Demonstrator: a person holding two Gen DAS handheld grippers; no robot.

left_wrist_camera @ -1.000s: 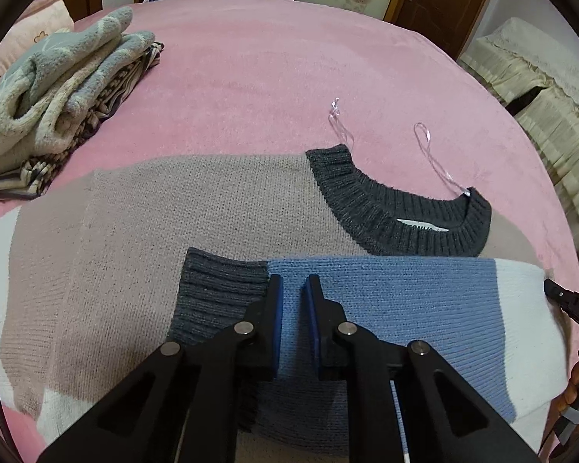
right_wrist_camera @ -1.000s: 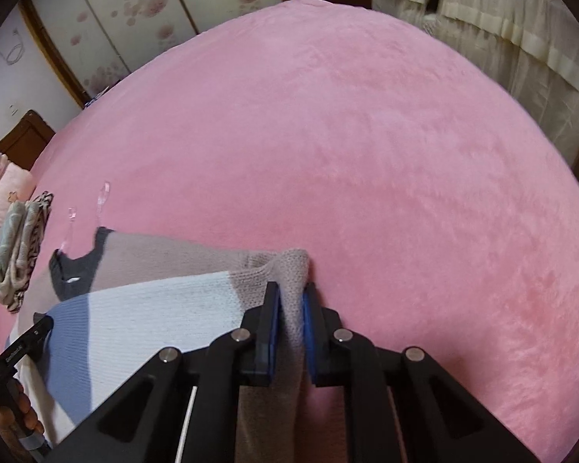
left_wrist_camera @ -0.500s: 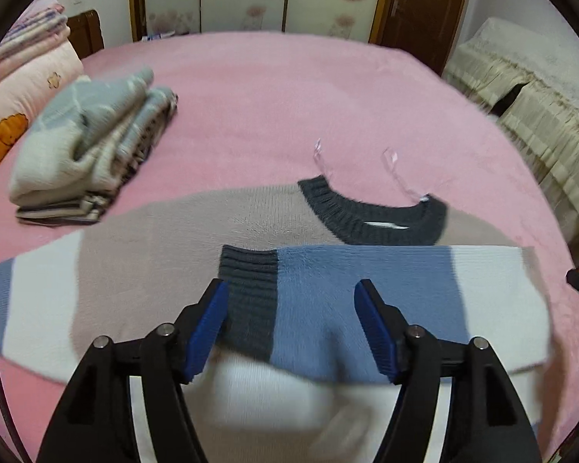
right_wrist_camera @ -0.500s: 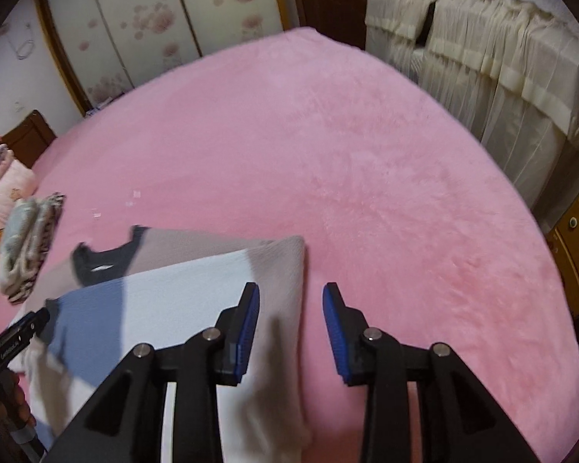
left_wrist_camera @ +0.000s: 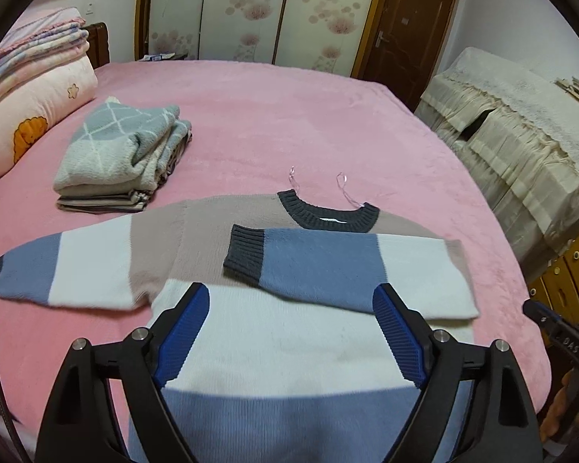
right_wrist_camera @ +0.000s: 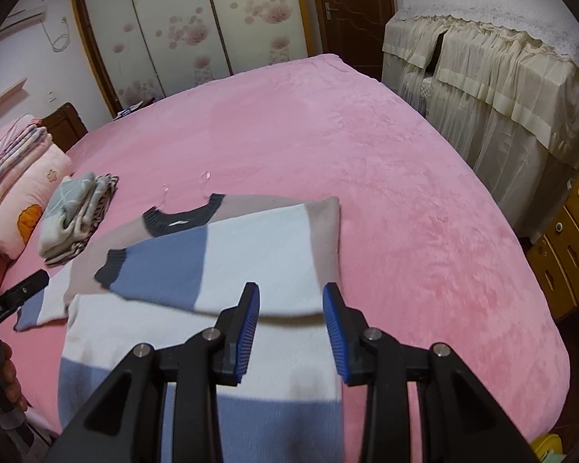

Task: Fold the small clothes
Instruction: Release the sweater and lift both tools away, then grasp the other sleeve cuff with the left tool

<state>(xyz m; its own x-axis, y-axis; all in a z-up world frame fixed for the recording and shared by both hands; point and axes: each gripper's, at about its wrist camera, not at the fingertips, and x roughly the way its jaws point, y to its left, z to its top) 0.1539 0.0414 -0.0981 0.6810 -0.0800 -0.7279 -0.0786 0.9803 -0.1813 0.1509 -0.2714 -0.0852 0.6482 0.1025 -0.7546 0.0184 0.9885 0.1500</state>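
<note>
A colour-block knit sweater (left_wrist_camera: 289, 347) in taupe, white and blue with a dark grey collar (left_wrist_camera: 328, 220) lies flat on the pink bed (left_wrist_camera: 289, 115). Its right sleeve (left_wrist_camera: 328, 266) is folded across the chest, cuff pointing left. The other sleeve (left_wrist_camera: 77, 270) lies spread out to the left. My left gripper (left_wrist_camera: 291, 293) hovers above the white band; its jaws are opening and nothing is between them. My right gripper (right_wrist_camera: 291, 289) hangs over the sweater's (right_wrist_camera: 197, 347) right edge near the folded sleeve (right_wrist_camera: 212, 258), jaws apart and holding nothing.
A stack of folded clothes (left_wrist_camera: 123, 154) sits at the back left, beside rolled bedding (left_wrist_camera: 31, 108). Two clear hanger loops (left_wrist_camera: 316, 181) lie past the collar. Cloth-covered furniture (left_wrist_camera: 521, 135) and wooden drawers (right_wrist_camera: 567, 239) stand off the bed's right side.
Both grippers let go of the folded sleeve, opened, and pulled back and up from the sweater. The sleeve stays lying across the chest.
</note>
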